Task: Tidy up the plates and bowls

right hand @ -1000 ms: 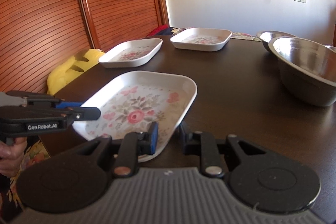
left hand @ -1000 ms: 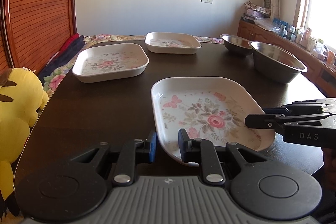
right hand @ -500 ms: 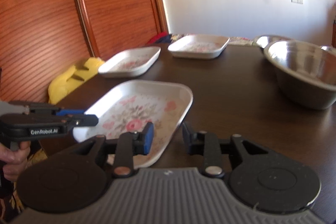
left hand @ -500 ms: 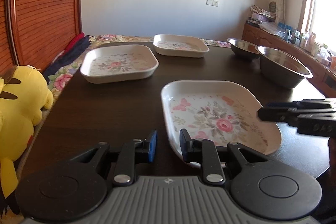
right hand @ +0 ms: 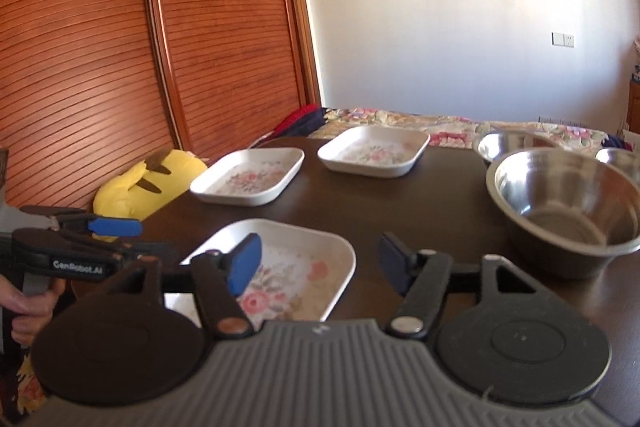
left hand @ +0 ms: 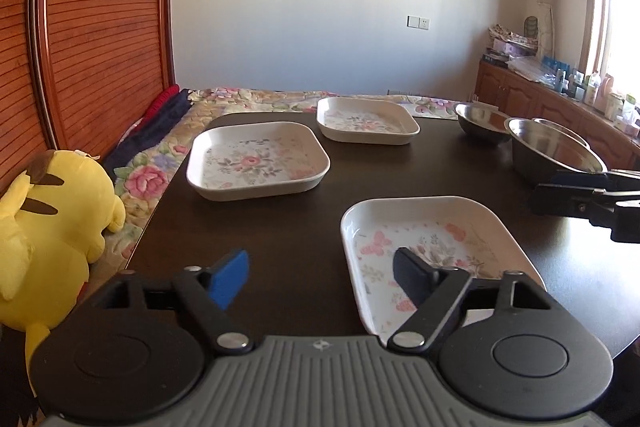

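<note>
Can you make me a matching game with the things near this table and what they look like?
Things:
1. nearest plate
2. big bowl
3. plush toy
4. table

Looks:
A. shiny metal
B. dark brown
C. white with pink flowers
D. yellow

Pairs: 1-C, 2-A, 3-D, 4-B

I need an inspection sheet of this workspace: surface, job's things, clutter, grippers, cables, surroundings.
Surface: dark wooden table.
Job's things: nearest floral plate by the near edge; two floral plates farther back; big steel bowl, smaller steel bowls behind.
Clutter: nothing seen.
Grippers: left gripper and right gripper jaws opening, neither gripping the plate.
Cables: nothing seen.
Surroundings: yellow plush toy, floral bedding, slatted wooden doors.
</note>
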A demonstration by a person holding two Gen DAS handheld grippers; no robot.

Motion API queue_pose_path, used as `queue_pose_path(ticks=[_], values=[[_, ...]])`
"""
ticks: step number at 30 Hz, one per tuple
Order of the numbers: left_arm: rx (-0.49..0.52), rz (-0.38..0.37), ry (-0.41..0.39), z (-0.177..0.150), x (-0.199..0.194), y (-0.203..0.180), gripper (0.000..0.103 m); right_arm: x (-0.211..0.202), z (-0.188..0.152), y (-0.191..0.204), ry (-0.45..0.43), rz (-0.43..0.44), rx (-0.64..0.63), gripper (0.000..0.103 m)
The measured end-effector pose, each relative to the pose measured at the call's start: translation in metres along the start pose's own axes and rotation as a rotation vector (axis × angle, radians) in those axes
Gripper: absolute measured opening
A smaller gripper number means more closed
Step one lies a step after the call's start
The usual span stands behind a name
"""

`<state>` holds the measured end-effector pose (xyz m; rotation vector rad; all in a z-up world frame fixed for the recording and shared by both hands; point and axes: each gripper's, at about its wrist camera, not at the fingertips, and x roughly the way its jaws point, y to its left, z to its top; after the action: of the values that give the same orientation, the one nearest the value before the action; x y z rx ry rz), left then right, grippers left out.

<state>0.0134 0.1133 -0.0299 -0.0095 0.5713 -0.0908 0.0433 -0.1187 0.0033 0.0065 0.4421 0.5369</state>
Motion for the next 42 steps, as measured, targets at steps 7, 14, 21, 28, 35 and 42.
queue_pose_path(ticks=[7, 14, 21, 28, 35, 42], values=[[0.001, 0.001, 0.003, 0.004, 0.0, 0.0, 0.102, 0.003, 0.007, 0.001, -0.013, -0.015, -0.018, 0.094], [0.008, 0.012, 0.021, 0.012, 0.006, 0.003, 0.103, 0.01, 0.013, 0.001, -0.007, -0.013, -0.024, 0.103], [-0.008, 0.027, 0.036, 0.02, 0.016, 0.01, 0.103, 0.022, 0.022, 0.0, 0.002, -0.009, -0.031, 0.103], [-0.005, 0.024, 0.047, 0.026, 0.024, 0.017, 0.103, 0.034, 0.032, -0.002, 0.007, 0.001, -0.037, 0.103], [0.023, 0.027, 0.053, 0.036, 0.033, 0.019, 0.103, 0.05, 0.045, -0.005, 0.04, -0.016, -0.034, 0.103], [0.005, 0.028, 0.044, 0.052, 0.043, 0.033, 0.103, 0.061, 0.058, -0.008, 0.082, -0.038, 0.003, 0.103]])
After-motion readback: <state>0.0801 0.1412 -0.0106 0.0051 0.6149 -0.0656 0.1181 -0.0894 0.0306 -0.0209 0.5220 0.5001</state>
